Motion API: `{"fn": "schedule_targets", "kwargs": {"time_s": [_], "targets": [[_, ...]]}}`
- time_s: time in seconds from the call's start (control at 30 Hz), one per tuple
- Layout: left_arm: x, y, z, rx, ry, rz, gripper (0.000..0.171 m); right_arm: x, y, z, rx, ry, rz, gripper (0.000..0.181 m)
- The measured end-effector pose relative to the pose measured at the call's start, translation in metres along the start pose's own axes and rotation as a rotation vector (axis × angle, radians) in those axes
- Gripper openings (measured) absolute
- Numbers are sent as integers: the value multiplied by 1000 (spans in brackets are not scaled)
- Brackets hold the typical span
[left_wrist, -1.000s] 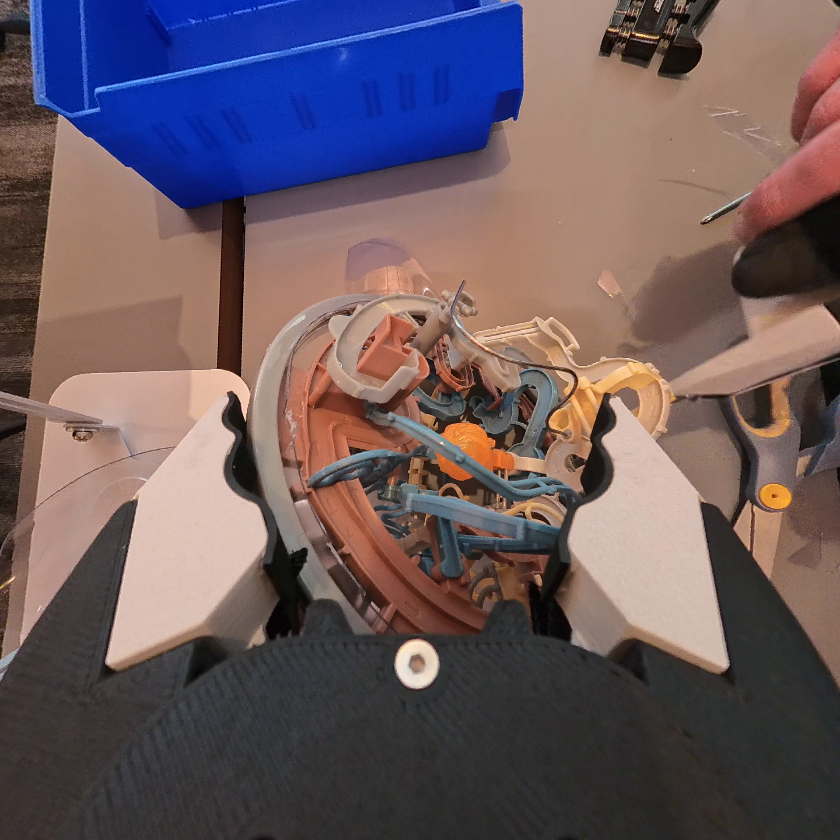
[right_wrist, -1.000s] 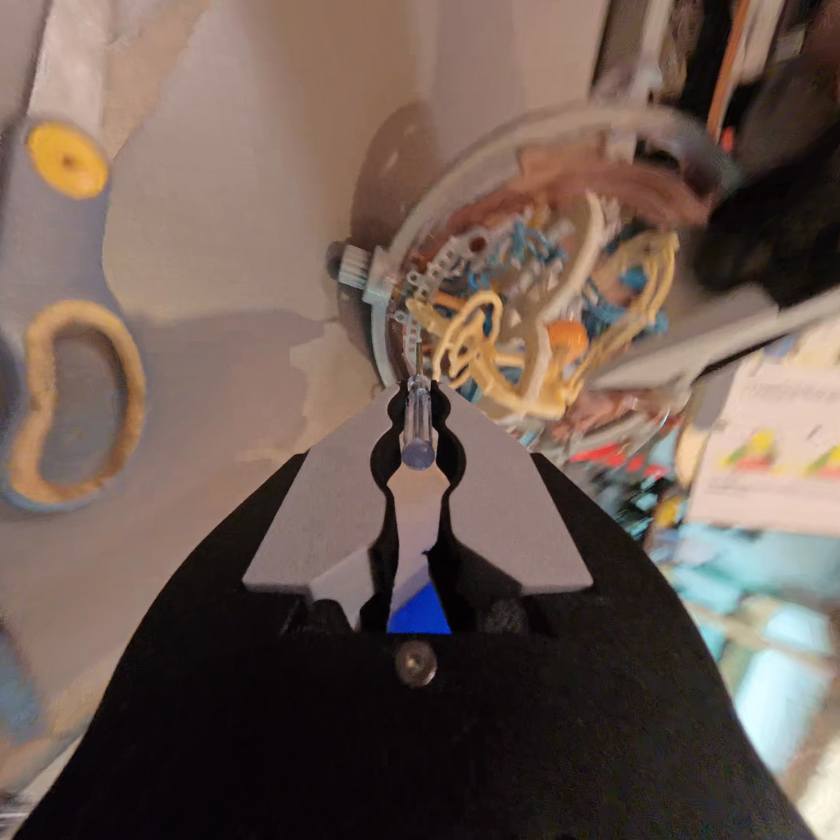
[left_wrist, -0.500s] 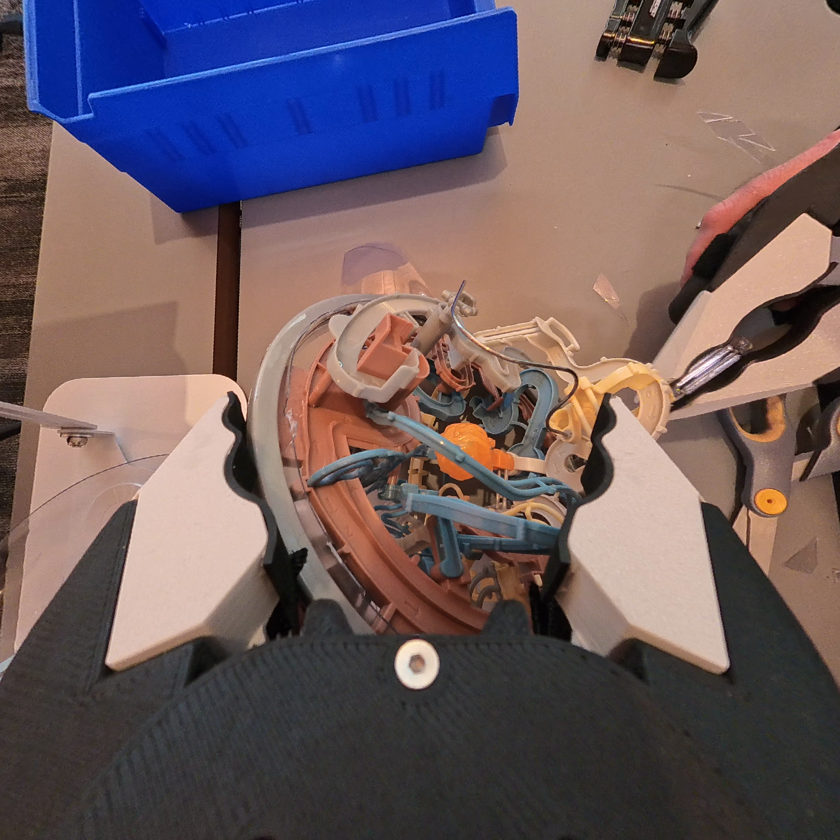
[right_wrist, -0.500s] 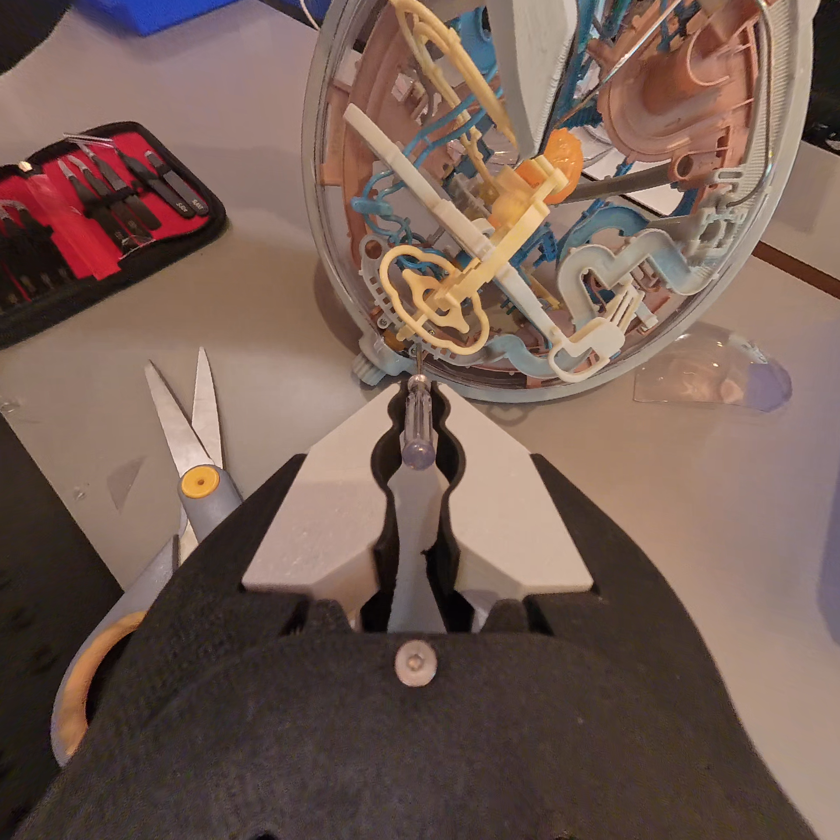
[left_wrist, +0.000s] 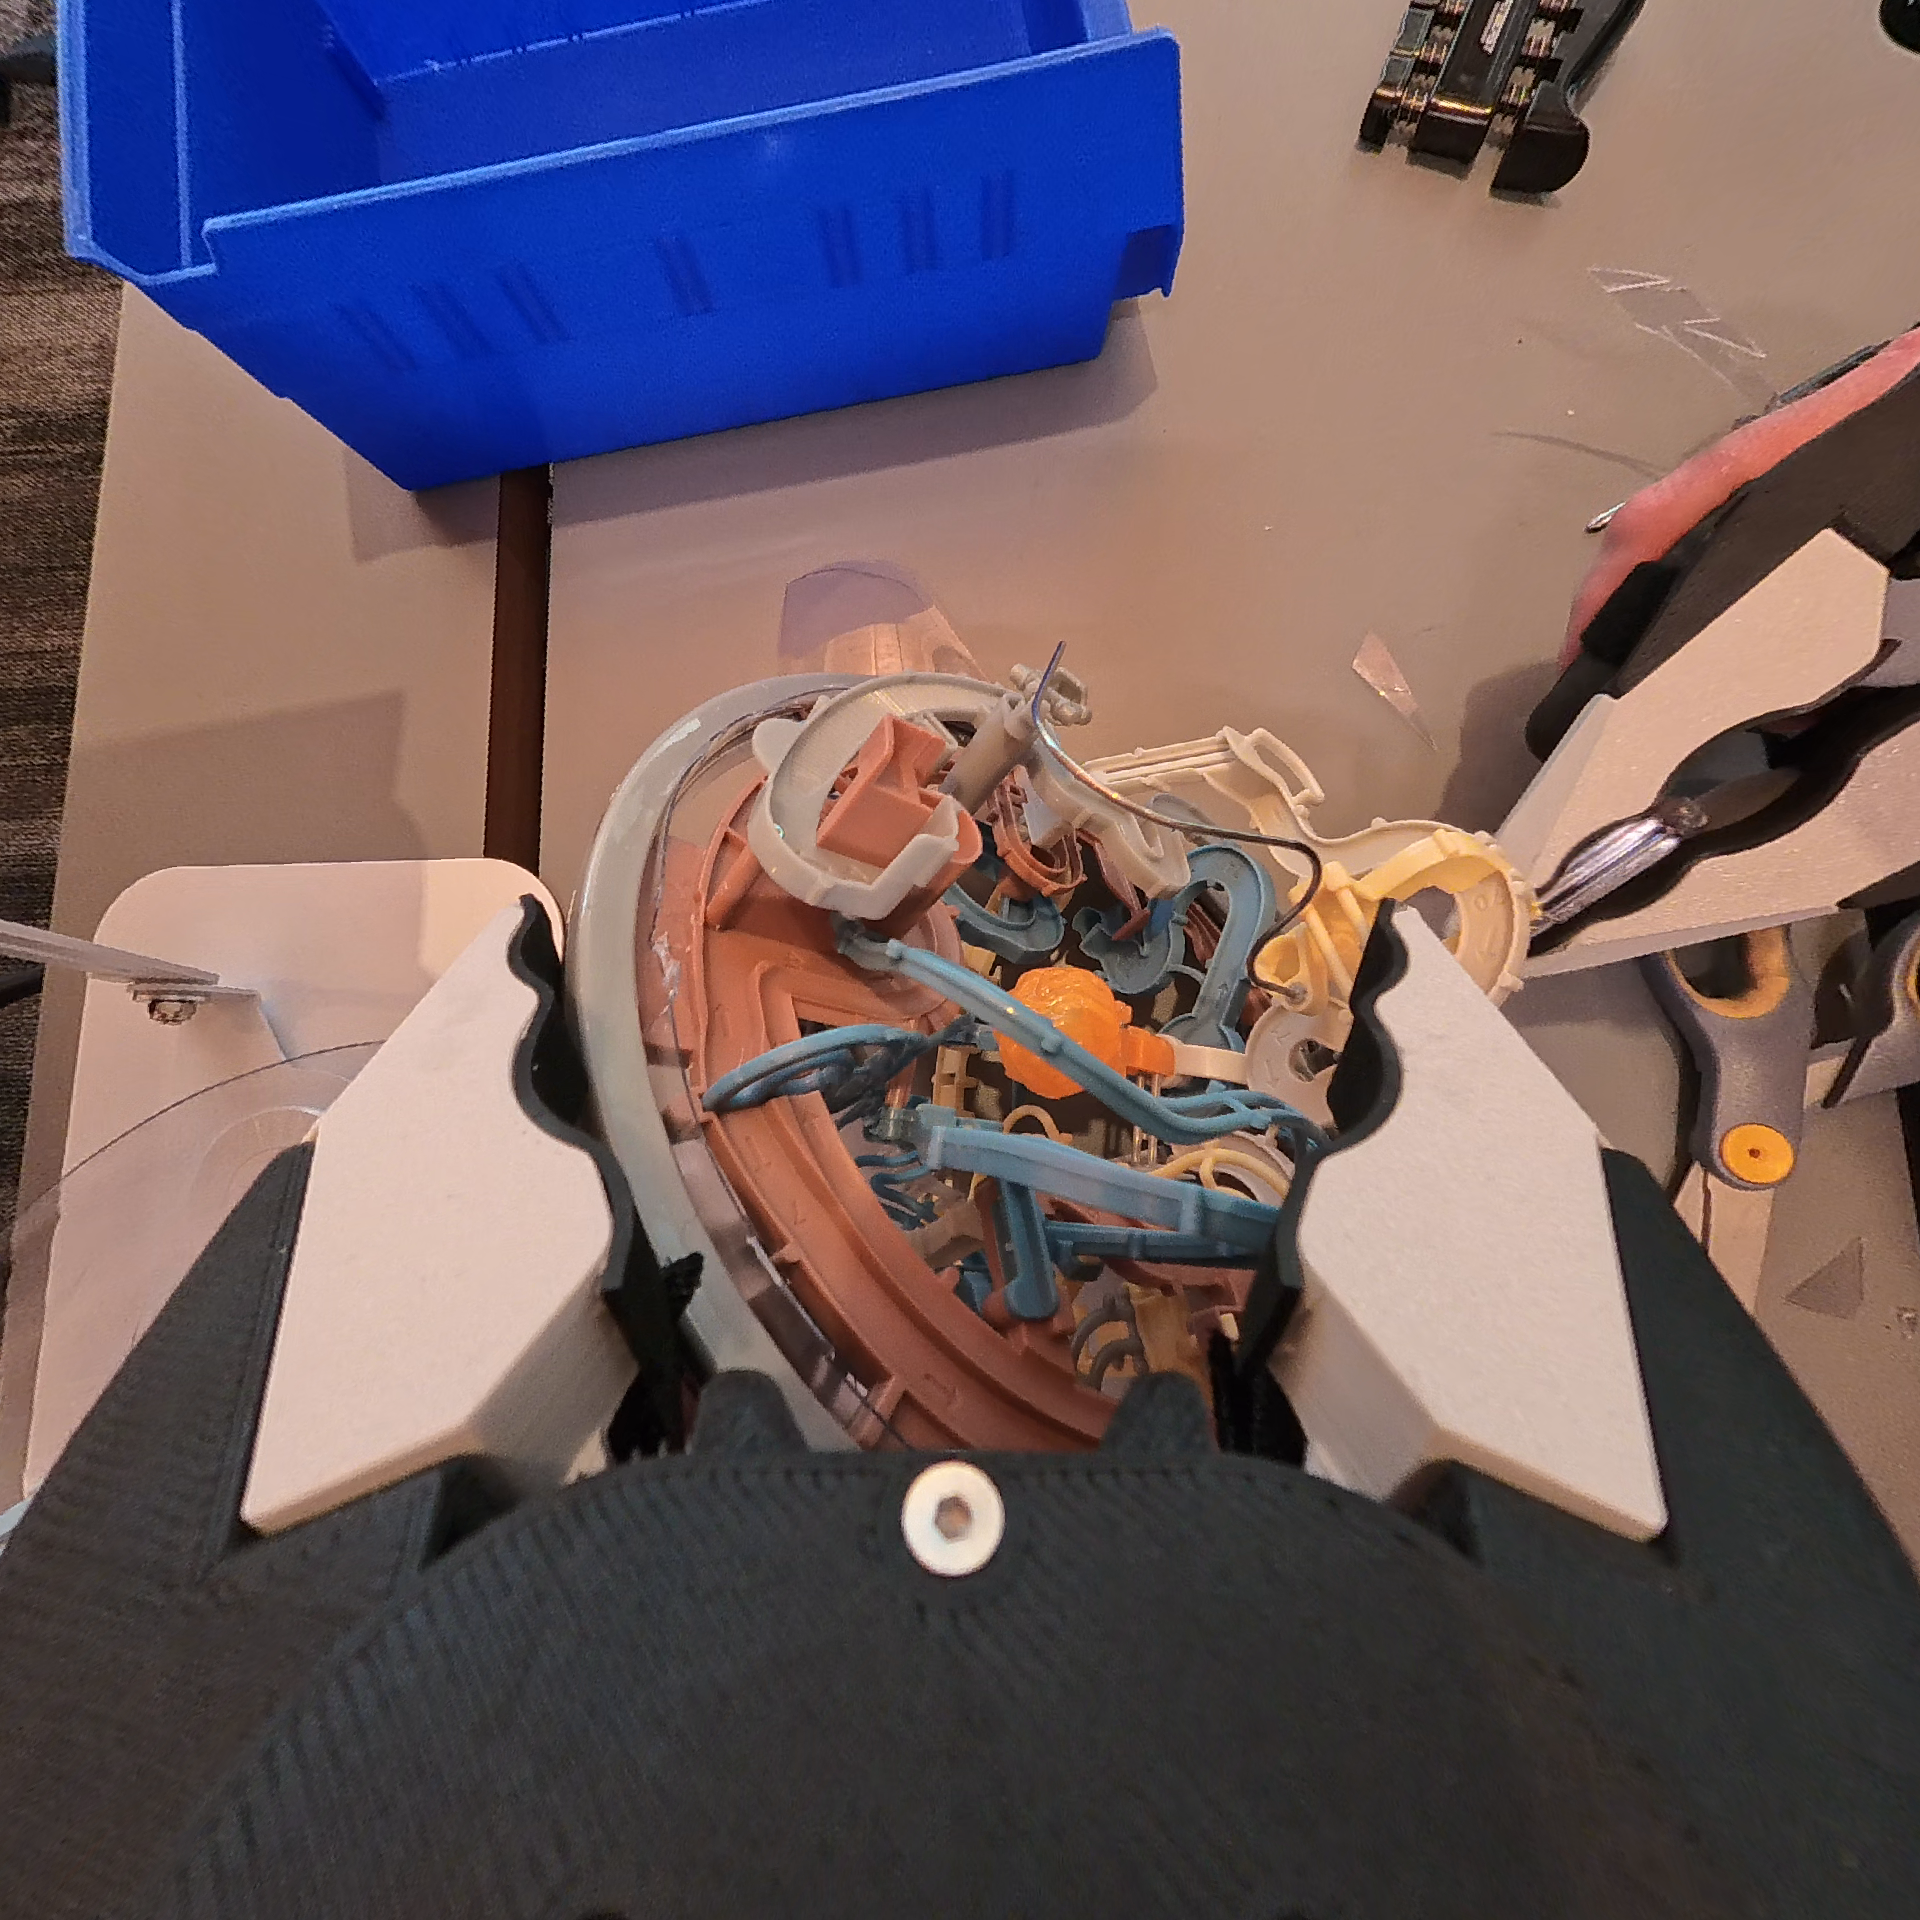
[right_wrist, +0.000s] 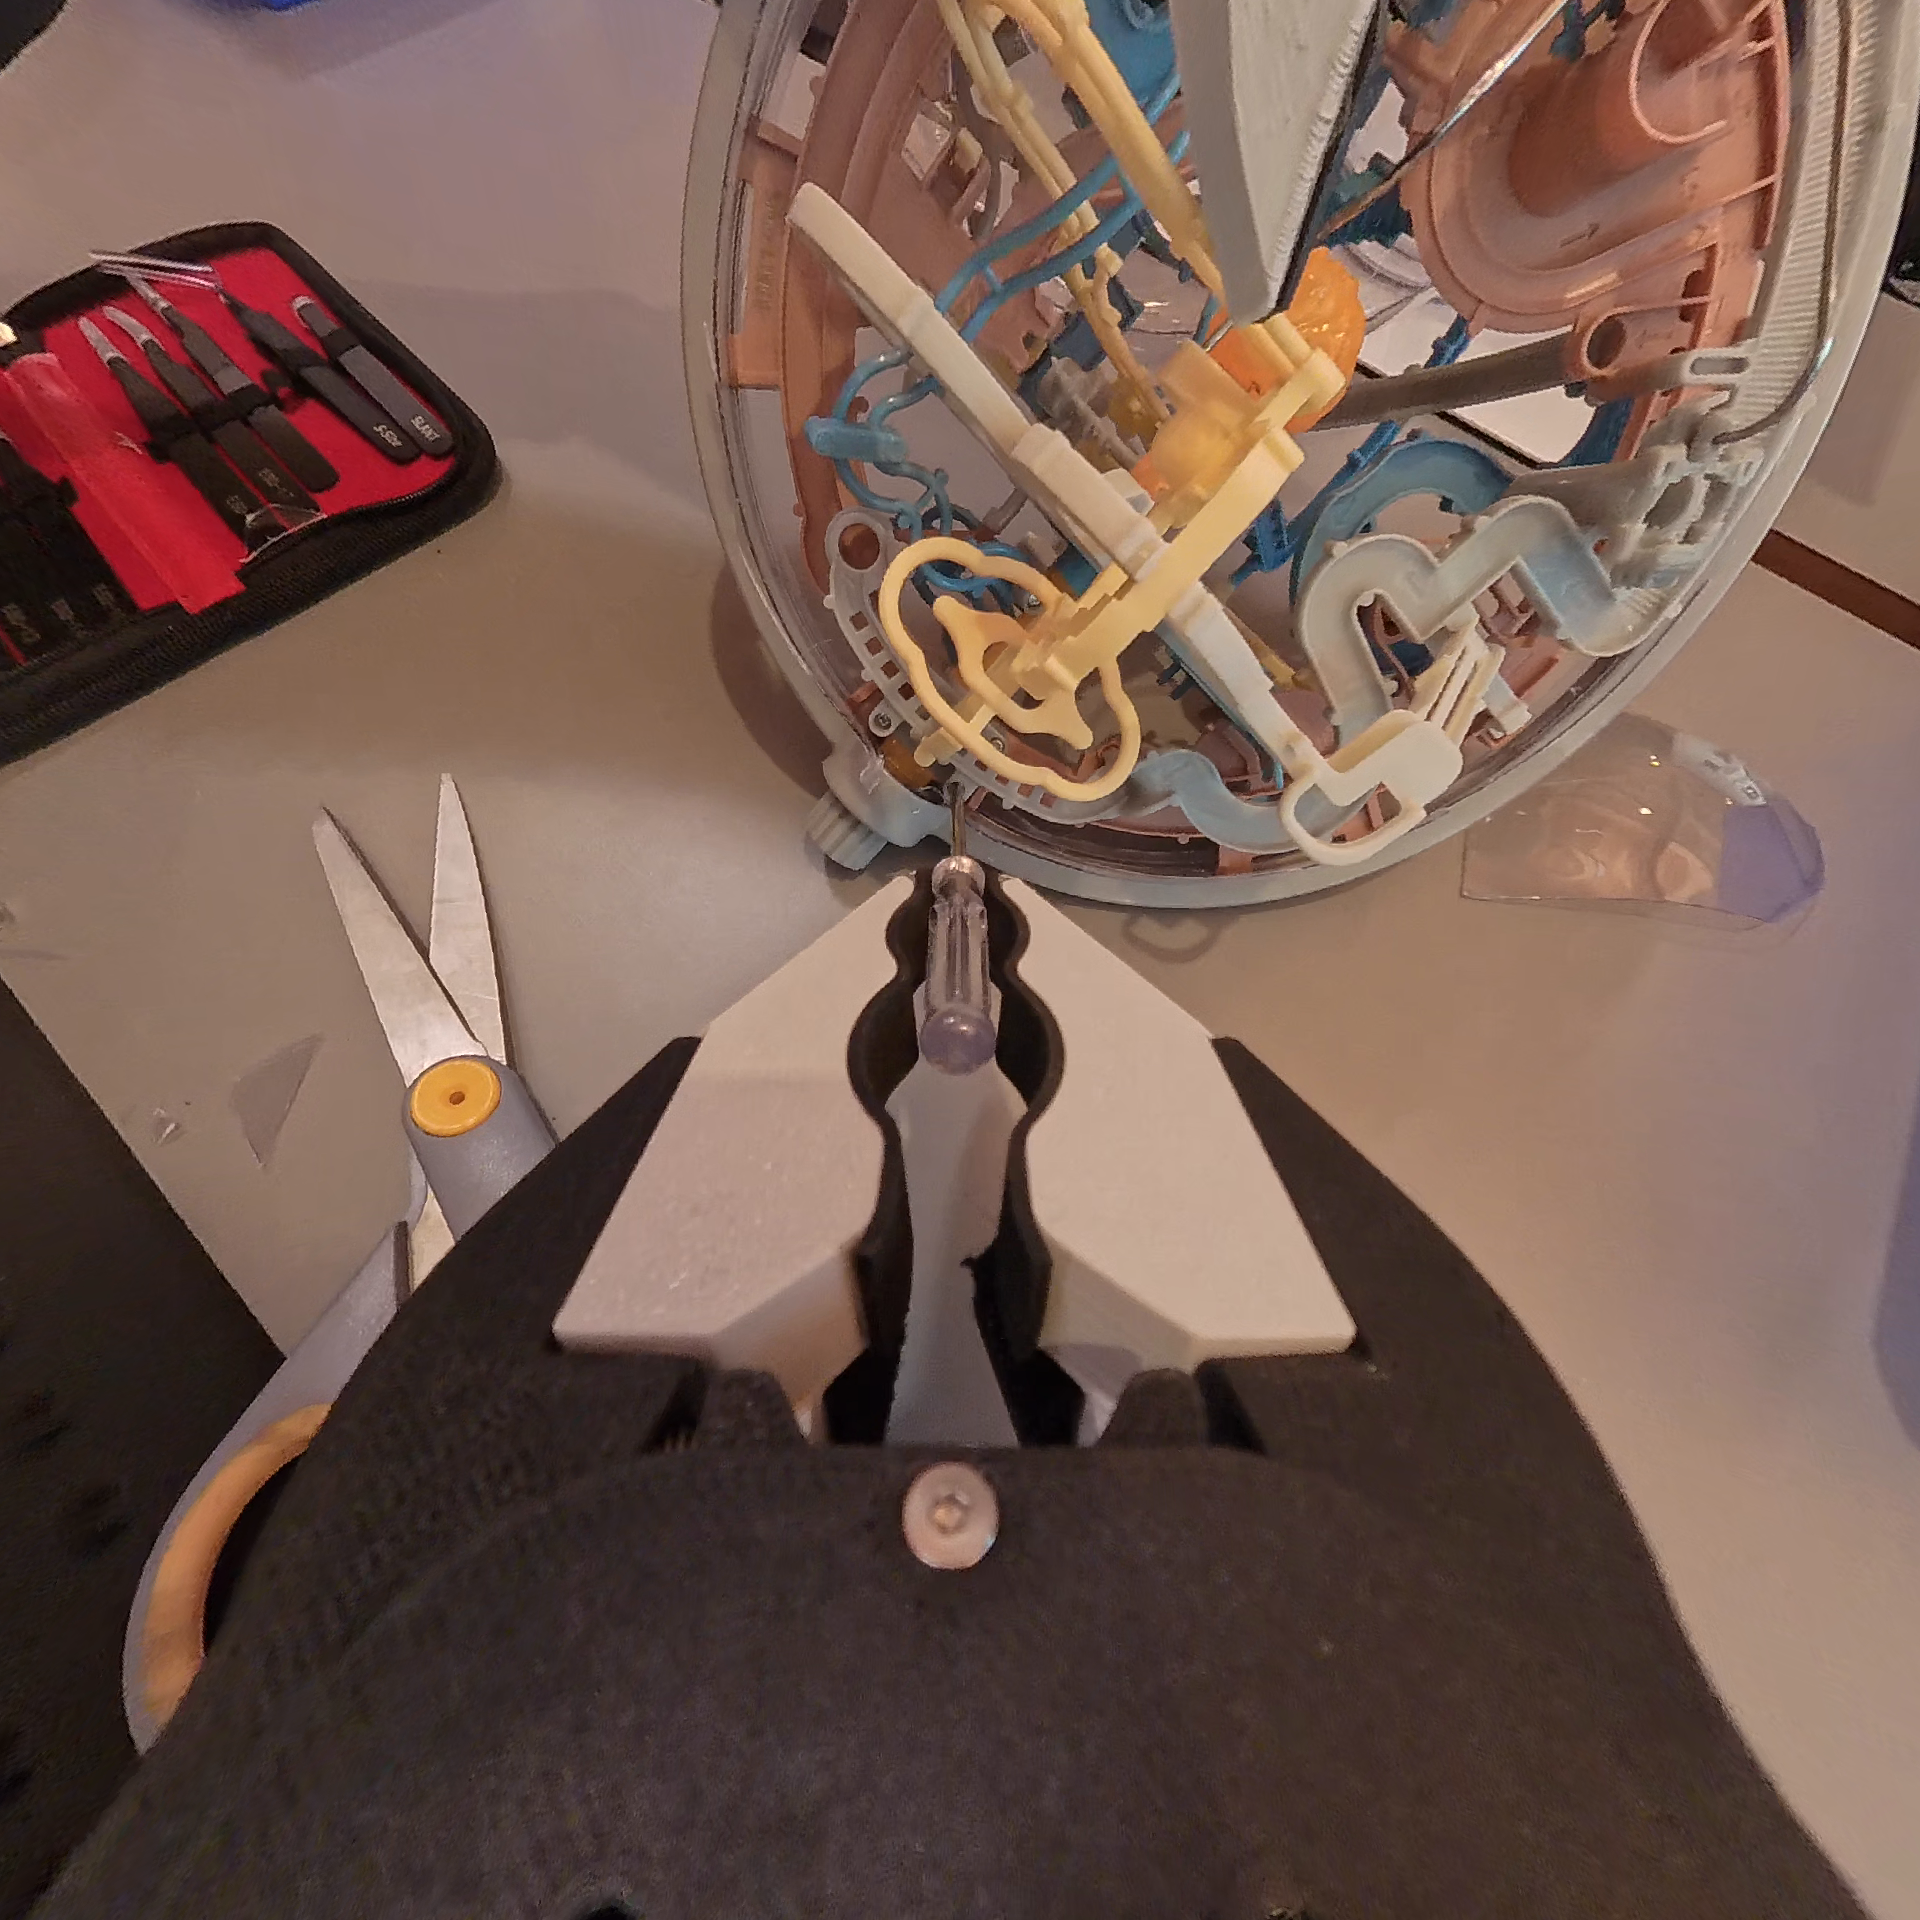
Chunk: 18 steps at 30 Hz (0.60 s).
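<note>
A clear maze ball (left_wrist: 935, 1039) with a grey rim and brown, blue, cream and orange tracks inside stands on the table. My left gripper (left_wrist: 956, 997) is shut on the maze ball, one finger on each side of it. My right gripper (right_wrist: 951, 914) is shut on a small clear-handled screwdriver (right_wrist: 956, 966). The screwdriver's tip touches the bottom of the maze ball's (right_wrist: 1247, 468) rim by a grey knob (right_wrist: 847, 826). The right gripper also shows in the left wrist view (left_wrist: 1621, 873) at the ball's right side, with the screwdriver (left_wrist: 1621, 857) in it.
A blue bin (left_wrist: 623, 229) stands at the far left. Scissors (right_wrist: 436, 1039) lie left of my right gripper. A red and black tool case (right_wrist: 208, 457) lies farther left. A clear shell piece (right_wrist: 1642, 821) lies right of the ball. A black tool set (left_wrist: 1486, 94) lies far right.
My right gripper swung round and came in close to the ball's lower rim, with the screwdriver tip now at it. The left gripper and the ball stayed put.
</note>
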<state>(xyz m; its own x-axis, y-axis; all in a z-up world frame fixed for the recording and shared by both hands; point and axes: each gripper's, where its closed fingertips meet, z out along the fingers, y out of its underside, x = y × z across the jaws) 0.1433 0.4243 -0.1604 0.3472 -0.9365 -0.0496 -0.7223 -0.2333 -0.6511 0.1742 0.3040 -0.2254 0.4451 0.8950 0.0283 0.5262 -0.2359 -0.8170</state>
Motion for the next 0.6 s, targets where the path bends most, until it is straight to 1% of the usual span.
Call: {"fn": "schedule_targets", "kwargs": {"time_s": [0.17, 0.37, 0.4, 0.47, 0.6], "targets": [[0, 0, 0, 1, -1, -1, 144, 0, 0, 1, -5, 14, 2, 6], [0, 0, 0, 1, -3, -2, 144, -1, 0, 1, -8, 15, 135, 7], [0, 0, 0, 1, -3, 1, 143, -2, 0, 1, -5, 18, 133, 6], [0, 0, 0, 2, -3, 2, 143, -3, 1, 1, -13, 32, 64, 6], [1, 0, 0, 1, 2, 8, 143, -2, -1, 2, -51, 46, -177, 6]]}}
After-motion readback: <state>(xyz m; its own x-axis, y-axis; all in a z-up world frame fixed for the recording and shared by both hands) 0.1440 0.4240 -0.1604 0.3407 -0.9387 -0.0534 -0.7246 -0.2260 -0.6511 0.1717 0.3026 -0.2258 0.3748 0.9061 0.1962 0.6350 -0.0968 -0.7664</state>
